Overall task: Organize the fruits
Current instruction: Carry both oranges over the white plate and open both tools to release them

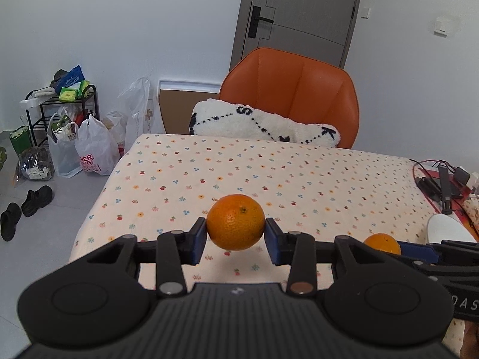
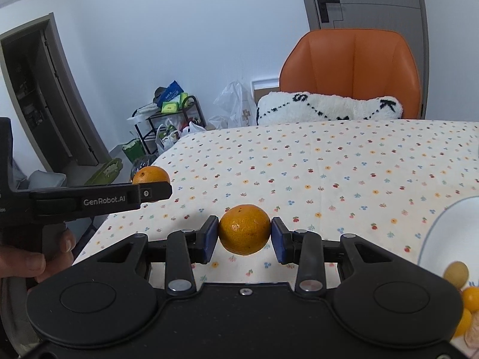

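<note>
Left gripper [image 1: 235, 234]: clamped on an orange [image 1: 235, 222], blue pads [image 1: 200, 240] pressed to both flanks, fruit held clear above the tablecloth [image 1: 269, 173]. Stem dimple turned up and toward the chair.

Right gripper [image 2: 245, 236]: clamped on a second orange [image 2: 244, 229], pads [image 2: 209, 239] touching each side, fruit likewise raised off the tablecloth. Seen also from the left wrist view as an orange partly hidden behind gripper hardware, toward the white bowl's side.

Hand [image 2: 36, 257]: wrapped round the left gripper's grip, thumb and fingers visible at the near edge of the tablecloth.

White bowl [image 2: 449, 233]: on the tablecloth at its near right side — rim only partly in frame. Small yellow and orange fruits [image 2: 458, 273] beside its near edge; whether inside or just against it, cannot tell.

Tablecloth: cream, printed with small flowers and cherries, covering the table.

Orange chair [image 1: 293, 89]: pushed to the far edge of the tablecloth, with a white fluffy cushion [image 1: 263, 125] bearing black letters on its seat.

Cables and black devices [image 1: 443, 184]: at the right edge of the tablecloth.

Metal rack [image 1: 64, 107] and plastic bags [image 1: 92, 149]: on the floor, well left of the tablecloth — black sandals [image 1: 25, 206] nearby.

Grey door [image 1: 302, 12]: behind the chair.
</note>
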Demonstrator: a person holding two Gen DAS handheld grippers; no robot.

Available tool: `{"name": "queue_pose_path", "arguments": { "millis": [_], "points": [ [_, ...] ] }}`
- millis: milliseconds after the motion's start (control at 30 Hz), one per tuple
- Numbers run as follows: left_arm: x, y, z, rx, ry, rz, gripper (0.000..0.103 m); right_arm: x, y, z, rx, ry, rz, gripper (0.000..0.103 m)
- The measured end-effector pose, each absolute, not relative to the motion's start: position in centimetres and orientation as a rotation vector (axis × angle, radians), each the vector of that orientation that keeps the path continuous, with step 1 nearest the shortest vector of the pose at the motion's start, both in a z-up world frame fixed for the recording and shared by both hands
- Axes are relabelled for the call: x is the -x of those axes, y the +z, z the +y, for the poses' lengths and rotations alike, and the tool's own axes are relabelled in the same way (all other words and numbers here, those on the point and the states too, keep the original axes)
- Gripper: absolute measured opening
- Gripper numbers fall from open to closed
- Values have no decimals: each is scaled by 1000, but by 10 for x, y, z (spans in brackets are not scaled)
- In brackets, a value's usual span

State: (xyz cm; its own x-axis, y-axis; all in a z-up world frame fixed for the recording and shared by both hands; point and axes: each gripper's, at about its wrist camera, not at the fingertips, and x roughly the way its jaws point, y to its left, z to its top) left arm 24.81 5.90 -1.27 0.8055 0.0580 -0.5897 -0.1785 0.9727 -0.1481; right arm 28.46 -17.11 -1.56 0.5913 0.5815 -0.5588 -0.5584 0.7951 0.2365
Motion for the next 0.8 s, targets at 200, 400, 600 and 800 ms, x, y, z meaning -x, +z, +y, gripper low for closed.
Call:
{"name": "queue_pose_path", "arguments": {
  "millis": [200, 400, 600, 800],
  "points": [
    [-234, -8, 47, 199, 123, 613, 40, -278, -16, -181, -55, 663, 655, 36],
    [-225, 1, 36, 198, 119, 595, 40, -268, -6, -188, -52, 677, 620, 36],
    [-215, 8, 24, 179, 111, 585, 40, -263, -4, -202, -77, 666, 606, 36],
    [-206, 13, 9, 173, 99, 578, 40, -253, -2, -217, -93, 650, 592, 36]
  ]
}}
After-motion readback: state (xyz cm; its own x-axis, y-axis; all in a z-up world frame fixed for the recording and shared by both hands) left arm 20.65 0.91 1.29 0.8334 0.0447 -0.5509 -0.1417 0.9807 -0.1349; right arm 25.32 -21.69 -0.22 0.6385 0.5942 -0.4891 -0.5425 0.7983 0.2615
